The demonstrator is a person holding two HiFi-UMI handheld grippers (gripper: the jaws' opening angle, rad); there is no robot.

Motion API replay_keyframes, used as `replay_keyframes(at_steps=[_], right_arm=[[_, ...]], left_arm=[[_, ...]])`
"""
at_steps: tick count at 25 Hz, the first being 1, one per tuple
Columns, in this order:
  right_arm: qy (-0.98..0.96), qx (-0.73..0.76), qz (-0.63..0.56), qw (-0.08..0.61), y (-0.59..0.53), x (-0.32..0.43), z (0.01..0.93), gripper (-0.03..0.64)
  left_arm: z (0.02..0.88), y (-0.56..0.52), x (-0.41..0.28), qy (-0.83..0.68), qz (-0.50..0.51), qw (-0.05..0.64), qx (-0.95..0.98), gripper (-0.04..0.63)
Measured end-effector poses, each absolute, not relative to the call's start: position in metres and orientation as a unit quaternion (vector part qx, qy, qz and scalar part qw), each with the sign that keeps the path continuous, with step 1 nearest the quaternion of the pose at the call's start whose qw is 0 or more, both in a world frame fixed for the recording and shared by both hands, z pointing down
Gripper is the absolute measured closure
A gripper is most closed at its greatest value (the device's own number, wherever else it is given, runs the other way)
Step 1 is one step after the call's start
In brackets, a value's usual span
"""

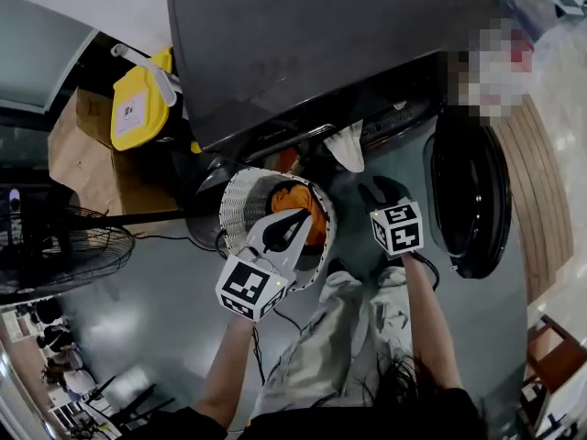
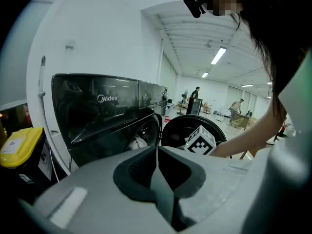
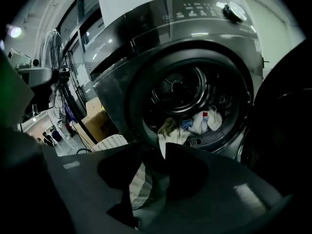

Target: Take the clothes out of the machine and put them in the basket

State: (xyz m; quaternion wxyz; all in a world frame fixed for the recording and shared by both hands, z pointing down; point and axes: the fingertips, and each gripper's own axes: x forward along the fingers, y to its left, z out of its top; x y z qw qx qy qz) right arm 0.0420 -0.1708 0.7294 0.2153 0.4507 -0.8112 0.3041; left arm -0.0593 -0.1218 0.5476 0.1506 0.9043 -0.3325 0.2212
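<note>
The dark front-loading washing machine (image 1: pixel 321 44) stands with its round door (image 1: pixel 468 191) swung open to the right. A white cloth (image 1: pixel 348 147) hangs over the drum's lip, and more pale clothes (image 3: pixel 200 121) lie inside the drum (image 3: pixel 185 91). On the floor in front sits a white woven basket (image 1: pixel 240 200) holding an orange garment (image 1: pixel 298 204). My left gripper (image 1: pixel 298 216) hovers over the basket, shut and holding nothing (image 2: pixel 157 152). My right gripper (image 1: pixel 376 191) points at the drum mouth, slightly open and not holding anything, with the hanging white cloth (image 3: pixel 173 135) just ahead of its tips (image 3: pixel 158 152).
A yellow jug (image 1: pixel 138 108) and a cardboard box (image 1: pixel 83 145) stand left of the machine. A floor fan (image 1: pixel 55 255) sits further left, with cables on the floor near it. The person's legs in pale trousers (image 1: pixel 339 337) are below the basket. People stand far off (image 2: pixel 195 94).
</note>
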Motion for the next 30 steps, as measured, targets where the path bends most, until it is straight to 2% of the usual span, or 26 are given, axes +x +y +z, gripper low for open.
replay_keyframes(at_steps=[12,22,25,26,28,30], right_arm=[[-0.821,0.422,0.325,0.206,-0.249,0.022,0.835,0.336],[-0.795,0.449,0.361,0.189,-0.288,0.006,0.913,0.325],[-0.775,0.464,0.381,0.198,-0.289,0.006,0.933,0.356],[-0.767,0.469,0.388,0.203,-0.289,0.006,0.938,0.387],[-0.756,0.475,0.398,0.211,-0.289,0.007,0.943,0.452],[-0.754,0.478,0.399,0.209,-0.287,0.009,0.937,0.581]], left_arm=[[0.619,-0.147,-0.065,-0.332,0.255,0.130,0.899,0.575],[0.672,-0.160,-0.077,-0.329,0.269,0.128,0.896,0.575],[0.680,-0.159,-0.082,-0.333,0.265,0.131,0.895,0.575],[0.681,-0.158,-0.084,-0.334,0.266,0.133,0.894,0.575],[0.684,-0.156,-0.088,-0.335,0.269,0.134,0.893,0.575],[0.684,-0.155,-0.091,-0.338,0.271,0.137,0.891,0.575]])
